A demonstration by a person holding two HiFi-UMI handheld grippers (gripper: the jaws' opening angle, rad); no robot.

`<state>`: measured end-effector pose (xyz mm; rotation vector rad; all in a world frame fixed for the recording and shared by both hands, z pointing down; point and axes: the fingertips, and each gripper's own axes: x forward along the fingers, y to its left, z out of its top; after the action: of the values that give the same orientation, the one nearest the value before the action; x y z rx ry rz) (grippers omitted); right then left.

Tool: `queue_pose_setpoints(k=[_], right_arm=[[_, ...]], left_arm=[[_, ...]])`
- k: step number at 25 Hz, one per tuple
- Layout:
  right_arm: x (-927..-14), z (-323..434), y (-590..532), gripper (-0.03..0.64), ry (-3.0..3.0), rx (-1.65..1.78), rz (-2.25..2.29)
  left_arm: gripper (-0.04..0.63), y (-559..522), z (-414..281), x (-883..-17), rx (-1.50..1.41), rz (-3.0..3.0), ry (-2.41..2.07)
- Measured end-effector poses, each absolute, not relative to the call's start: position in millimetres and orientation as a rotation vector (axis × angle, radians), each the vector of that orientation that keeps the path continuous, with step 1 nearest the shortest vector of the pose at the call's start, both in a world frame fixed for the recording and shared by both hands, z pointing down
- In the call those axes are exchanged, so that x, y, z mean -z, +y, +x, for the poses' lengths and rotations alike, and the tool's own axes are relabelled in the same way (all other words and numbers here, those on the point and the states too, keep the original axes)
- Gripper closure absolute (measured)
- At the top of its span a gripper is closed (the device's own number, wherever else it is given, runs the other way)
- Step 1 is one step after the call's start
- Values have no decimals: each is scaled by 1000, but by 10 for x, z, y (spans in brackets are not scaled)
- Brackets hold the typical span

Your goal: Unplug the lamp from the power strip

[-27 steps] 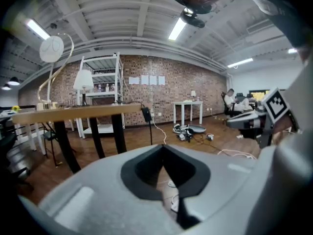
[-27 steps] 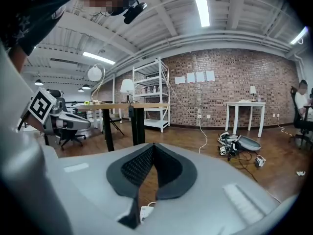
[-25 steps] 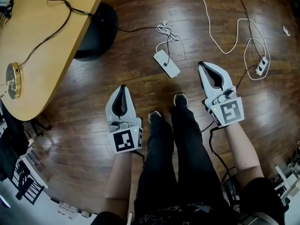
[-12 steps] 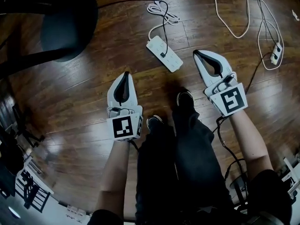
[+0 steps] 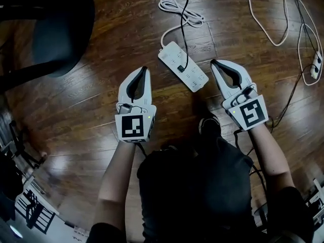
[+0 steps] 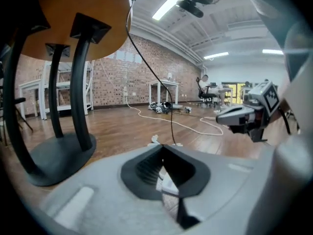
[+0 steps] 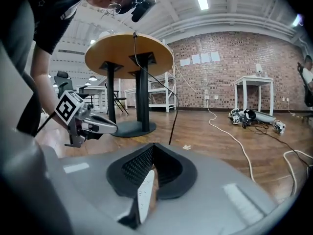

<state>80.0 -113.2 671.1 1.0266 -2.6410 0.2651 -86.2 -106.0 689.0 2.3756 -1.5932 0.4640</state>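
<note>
Head view: both grippers were held low over the wood floor, one either side of the white power strip. The strip lay slantwise between them. Your left gripper had its tips just left of the strip, near but not touching. Your right gripper sat just right of it, also clear. A black plug was seated in the strip, and its black cord ran up and away over a coil of white cable. The lamp itself was not in view. The dark table base stood well off to the left.

Left gripper view: the left gripper had its jaw tips together, holding nothing. The strip showed only as floor clutter through the pad hollow. The black cord rose just beyond the tips, and the right gripper hovered off to the side.

Right gripper view: the right gripper was likewise closed and empty, with the strip glimpsed beneath the pads. The left gripper and the round table lay ahead.

Progress, as a judgement: only the approach was done. The plug remained in, and neither gripper had a hold. What was left for you was to open a gripper, take the plug, steady the strip and pull.
</note>
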Motion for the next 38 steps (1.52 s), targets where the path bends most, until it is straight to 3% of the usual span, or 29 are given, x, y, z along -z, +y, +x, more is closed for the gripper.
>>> queue_pose_setpoints(k=[32, 35, 38], right_arm=[[-8224, 212, -757, 607, -2556, -407, 789], [-8327, 163, -689, 541, -2515, -447, 732], [-8370, 139, -686, 538, -2501, -439, 725]], left_arm=[[592, -1127, -160, -8632, -708, 2515, -1197], [592, -1122, -103, -8686, -765, 2536, -1168], [592, -1117, -82, -8714, -770, 2541, -1138]])
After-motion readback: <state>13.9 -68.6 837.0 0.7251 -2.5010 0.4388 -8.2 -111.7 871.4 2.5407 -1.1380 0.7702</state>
